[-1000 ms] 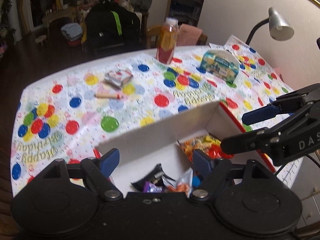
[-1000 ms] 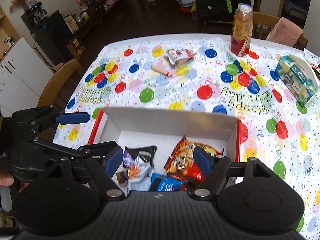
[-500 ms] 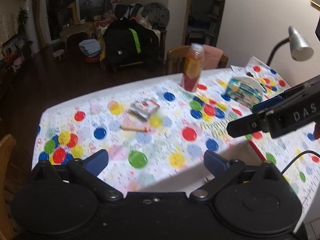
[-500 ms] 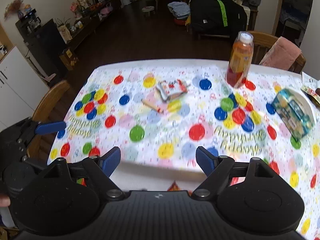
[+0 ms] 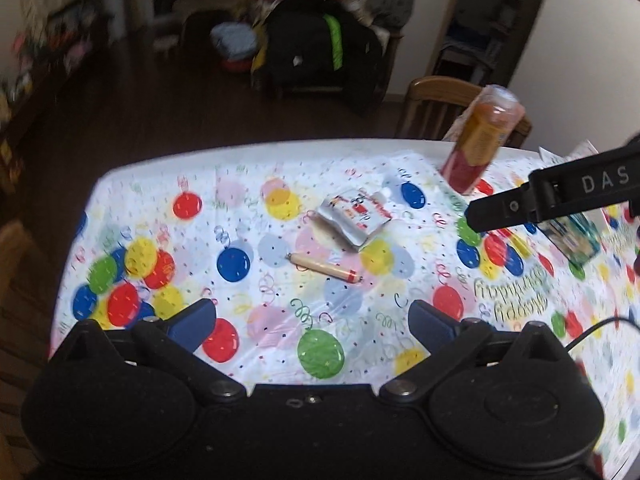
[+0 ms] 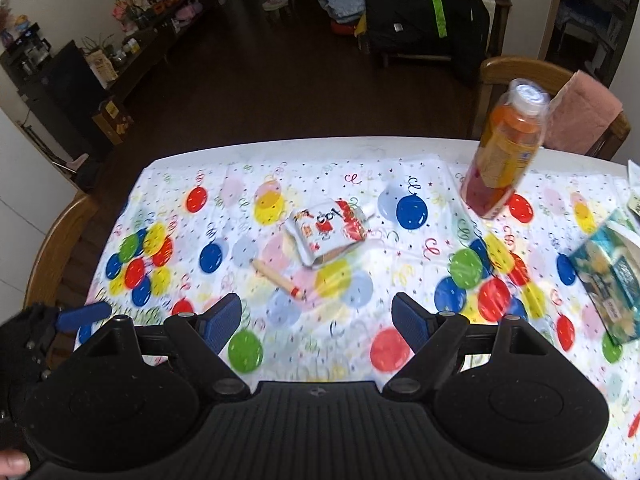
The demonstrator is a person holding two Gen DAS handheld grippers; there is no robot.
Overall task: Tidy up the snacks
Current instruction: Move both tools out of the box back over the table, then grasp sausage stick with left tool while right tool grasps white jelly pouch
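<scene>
A white and red snack packet (image 5: 356,214) (image 6: 326,230) lies flat near the middle of the balloon-print tablecloth (image 5: 240,216) (image 6: 240,184). Just in front of it rests a thin tan snack stick with a red end (image 5: 326,267) (image 6: 278,278). My left gripper (image 5: 312,322) hovers above the cloth short of both, open and empty. My right gripper (image 6: 316,316) is likewise open with nothing between its fingers, near the stick. The right gripper's body crosses the right side of the left wrist view (image 5: 560,196); the left gripper shows at the lower left of the right wrist view (image 6: 60,320). The snack box is out of view.
An orange drink bottle (image 5: 478,140) (image 6: 504,148) stands at the far right of the table. A teal tissue pack (image 6: 612,276) (image 5: 572,236) lies at the right edge. Wooden chairs (image 6: 516,80) stand behind and to the left of the table, beside a black bag (image 6: 424,12).
Both grippers have moved forward past the white box of snacks, which dropped out of view. The packet and stick now sit closer in both views. Both grippers stayed open.
</scene>
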